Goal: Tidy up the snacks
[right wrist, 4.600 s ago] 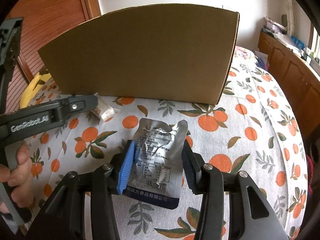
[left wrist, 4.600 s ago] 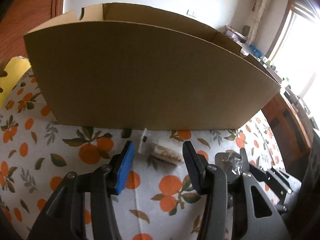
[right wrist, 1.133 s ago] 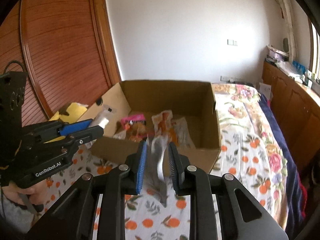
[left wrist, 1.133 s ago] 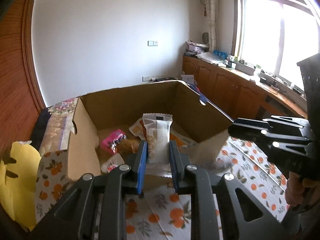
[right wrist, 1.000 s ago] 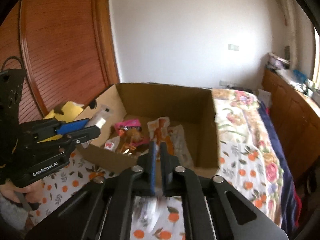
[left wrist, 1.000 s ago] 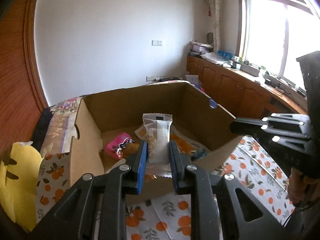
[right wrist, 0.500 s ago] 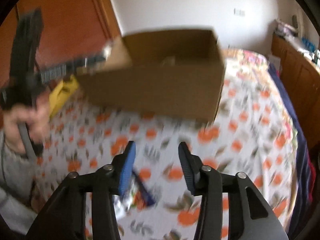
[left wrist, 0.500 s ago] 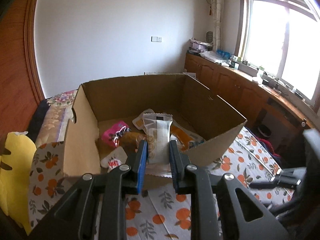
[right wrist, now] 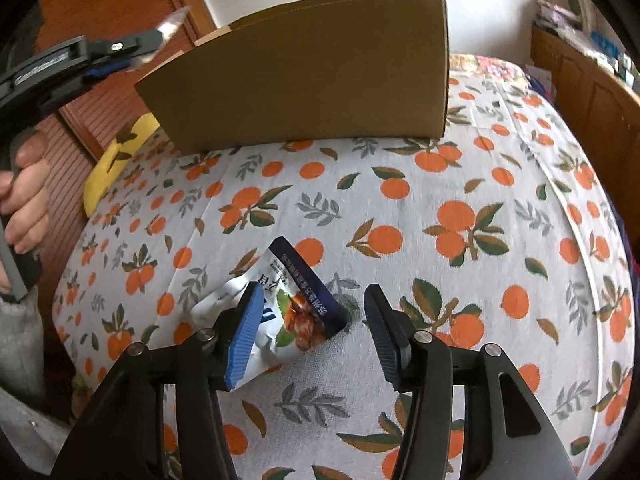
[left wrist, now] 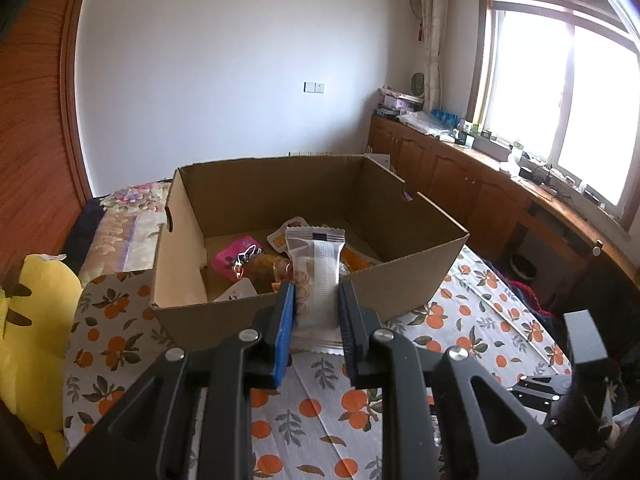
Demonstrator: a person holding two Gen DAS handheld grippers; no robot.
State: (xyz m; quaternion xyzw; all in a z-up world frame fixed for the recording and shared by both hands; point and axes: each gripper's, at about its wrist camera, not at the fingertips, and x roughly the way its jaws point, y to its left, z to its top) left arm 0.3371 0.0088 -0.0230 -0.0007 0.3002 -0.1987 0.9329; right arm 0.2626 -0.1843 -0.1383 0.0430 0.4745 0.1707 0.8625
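On the orange-print bedspread [right wrist: 460,200], just short of the cardboard box [right wrist: 304,72], lay the foil snack pouch [right wrist: 296,304], crumpled, its dark-blue end raised toward the box. Its long axis ran diagonally, from lower left by your blue pad up to the right. Your right gripper [right wrist: 310,328] hung over it with jaws opening; the pouch sat between them near the blue pad, but the right pad stood clear of it, so nothing was gripped.

Judgement: the pouch looked light, soft and slick, and likely to buckle or slide if pinched at a corner. You would do best to close across its short width near the middle, over the filled part.

Your left gripper [left wrist: 316,312] was clamped tight on the white wrapped bar [left wrist: 316,272], held upright with its long axis vertical and its crimped end up, in front of the box's near wall. That bar looked light and fairly stiff inside a slippery wrapper. Other snacks already lay in the box.
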